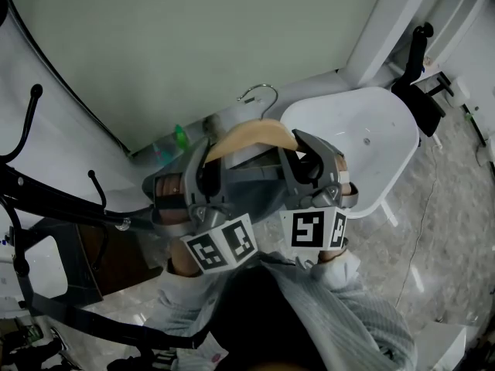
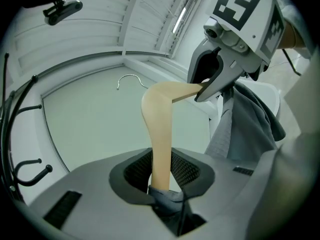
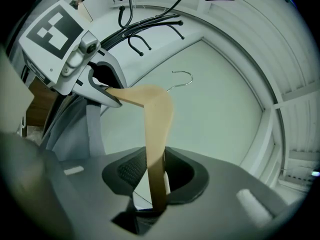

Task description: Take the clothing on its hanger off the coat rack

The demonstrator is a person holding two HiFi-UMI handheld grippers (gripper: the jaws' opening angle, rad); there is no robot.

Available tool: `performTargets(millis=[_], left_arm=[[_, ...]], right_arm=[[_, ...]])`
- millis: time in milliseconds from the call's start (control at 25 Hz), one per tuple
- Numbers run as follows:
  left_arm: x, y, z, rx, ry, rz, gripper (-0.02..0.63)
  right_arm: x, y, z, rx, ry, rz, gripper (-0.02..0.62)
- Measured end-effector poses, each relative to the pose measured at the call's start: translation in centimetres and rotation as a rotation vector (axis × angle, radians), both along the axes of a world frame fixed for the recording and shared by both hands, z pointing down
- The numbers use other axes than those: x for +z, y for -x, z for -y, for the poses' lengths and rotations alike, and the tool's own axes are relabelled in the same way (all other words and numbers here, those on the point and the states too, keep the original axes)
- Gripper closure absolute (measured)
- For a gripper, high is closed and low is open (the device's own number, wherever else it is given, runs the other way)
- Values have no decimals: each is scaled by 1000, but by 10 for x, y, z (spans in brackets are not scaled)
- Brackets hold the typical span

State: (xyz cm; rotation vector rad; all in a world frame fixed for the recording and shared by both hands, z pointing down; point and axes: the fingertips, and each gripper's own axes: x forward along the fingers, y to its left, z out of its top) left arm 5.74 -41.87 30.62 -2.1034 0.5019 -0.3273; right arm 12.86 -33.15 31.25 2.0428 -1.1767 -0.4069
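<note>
Gripping one arm of the wooden hanger (image 2: 157, 119) each, both grippers are clenched, jaws partway closed with pads pressed on the wood.

L gripper (image 2: 162, 176): jaws clamp the hanger's left arm low down, w/ a fold of the grey clothing (image 2: 245, 119) bunched right at the pads. In head view the L gripper (image 1: 203, 168) sits just left of the hanger's (image 1: 251, 136) peak. The R gripper view shows it from the side (image 3: 102, 91), tips biting the far end of the wood.

R gripper (image 3: 155, 179): jaws shut on the hanger's (image 3: 157, 114) right arm; wood runs up from btwn the pads to the bend. In head view it (image 1: 305, 165) is just right of the peak. In the L gripper view it (image 2: 215, 84) holds the other end.

Clothing (image 1: 255, 182) hangs under the hanger btwn the two grippers, grey cloth (image 3: 65, 129) draping down at the left of the R gripper view.

Metal hook (image 1: 259, 95) points up in free air against the pale green wall (image 1: 193, 45), apart from the black coat rack (image 1: 31, 199), which stands well to the left w/ its curved pegs (image 3: 150, 24).

Around: small green bottle (image 1: 181, 136) at the wall's foot, white moulded seat (image 1: 363, 145) to the right just behind the R gripper, black fitting (image 1: 418, 76) beyond it.

Print: black-and-white square markers on the L cube (image 1: 224, 242) and R cube (image 1: 313, 229).
</note>
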Motion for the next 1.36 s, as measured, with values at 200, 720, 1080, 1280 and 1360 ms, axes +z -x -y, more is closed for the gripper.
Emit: performTargets(millis=[200, 720, 1080, 1280, 1360], left_arm=[[0, 0, 0, -6, 0, 2, 505], [5, -1, 6, -34, 1, 19, 505], [1, -9, 8, -18, 2, 13, 505], [3, -15, 3, -4, 5, 12, 505], [3, -18, -2, 5, 4, 9, 505]], right_arm=[[1, 1, -1, -8, -4, 14, 492], [4, 0, 7, -37, -6, 13, 492], [1, -7, 8, -23, -3, 7, 492], [3, -12, 4, -16, -2, 8, 492], [4, -15, -1, -8, -5, 10, 492]])
